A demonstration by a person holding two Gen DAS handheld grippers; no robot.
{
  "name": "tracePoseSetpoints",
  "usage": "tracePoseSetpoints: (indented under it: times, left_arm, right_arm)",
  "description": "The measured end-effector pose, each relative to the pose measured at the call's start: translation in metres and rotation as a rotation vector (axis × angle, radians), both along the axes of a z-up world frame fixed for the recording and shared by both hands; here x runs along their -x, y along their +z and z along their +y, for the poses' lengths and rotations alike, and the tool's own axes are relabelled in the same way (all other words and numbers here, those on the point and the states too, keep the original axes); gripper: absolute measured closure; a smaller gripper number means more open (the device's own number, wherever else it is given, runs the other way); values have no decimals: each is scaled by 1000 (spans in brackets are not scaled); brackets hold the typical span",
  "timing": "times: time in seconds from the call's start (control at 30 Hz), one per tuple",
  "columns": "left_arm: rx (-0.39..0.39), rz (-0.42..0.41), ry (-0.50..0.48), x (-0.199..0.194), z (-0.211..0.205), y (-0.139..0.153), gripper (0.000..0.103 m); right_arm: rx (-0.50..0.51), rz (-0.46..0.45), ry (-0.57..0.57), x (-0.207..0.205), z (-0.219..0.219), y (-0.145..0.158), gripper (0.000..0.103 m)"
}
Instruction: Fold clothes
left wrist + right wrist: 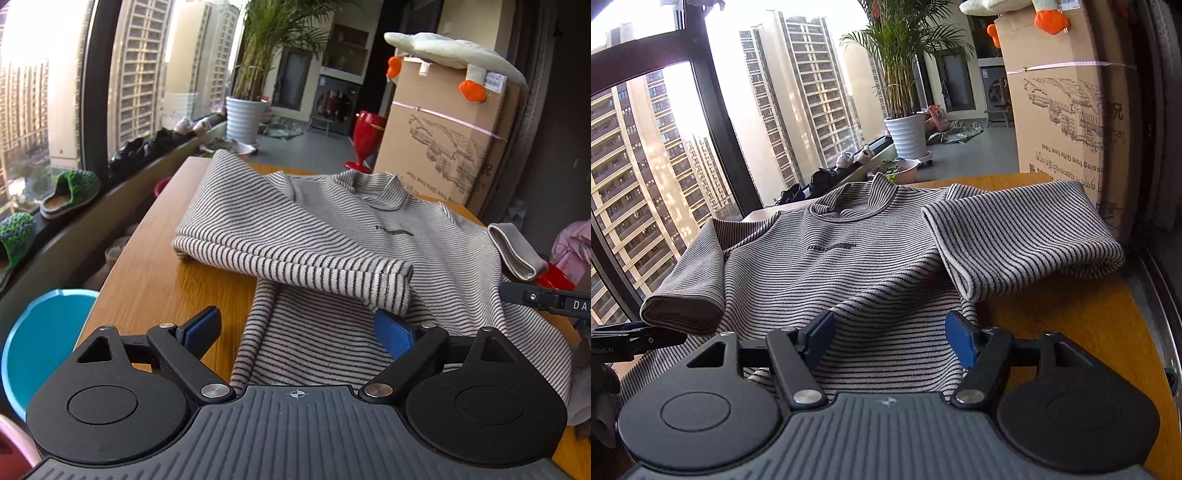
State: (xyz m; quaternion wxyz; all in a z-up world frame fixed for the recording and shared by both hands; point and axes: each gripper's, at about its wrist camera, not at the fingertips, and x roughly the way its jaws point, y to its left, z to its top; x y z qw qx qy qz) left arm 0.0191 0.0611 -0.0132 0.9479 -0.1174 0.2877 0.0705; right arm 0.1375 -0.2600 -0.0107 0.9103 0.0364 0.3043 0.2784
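Observation:
A grey striped sweater lies front up on the wooden table, collar away from me. Its two sleeves are folded in over the body. In the left wrist view one sleeve crosses the lower body. My left gripper is open and empty, low over the sweater's hem at its left edge. My right gripper is open and empty over the hem of the sweater near its right edge. The other sleeve lies to its right. Each gripper's tip shows in the other's view, the right gripper and the left gripper.
A blue tub stands left of the table below its edge. A large cardboard box with a plush toy on top stands behind the table. A potted palm and shoes line the window sill. Pink cloth lies at the right.

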Motion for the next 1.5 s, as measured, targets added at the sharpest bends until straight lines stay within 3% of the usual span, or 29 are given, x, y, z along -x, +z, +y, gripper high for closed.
tracePoseSetpoints:
  times: [0.2,0.37,0.53,0.63,0.8,1.13,1.5]
  left_arm:
    - [18,-23,-29,45,-21,7,8]
    - [77,-107,-121,107,-53,40,5]
    - [-202,-134,15,135,-114,75,0]
    - [-181,-142,-28,142,-125,77,0]
    - [-158,-76,-34,142,-128,71,0]
    - [-85,12,3,143,-107,58,0]
    - [-80,28,6,142,-109,55,0]
  right_arm:
    - [-110,-13,15,58,-26,11,2]
    - [-157,2,12,123,-48,26,0]
    - [-125,-73,-67,179,-45,45,0]
    - [-68,-140,-91,197,-34,53,0]
    - [-41,-154,-70,203,-32,57,0]
    - [16,-54,-42,195,-24,51,0]
    - [23,-30,-32,192,-26,45,0]
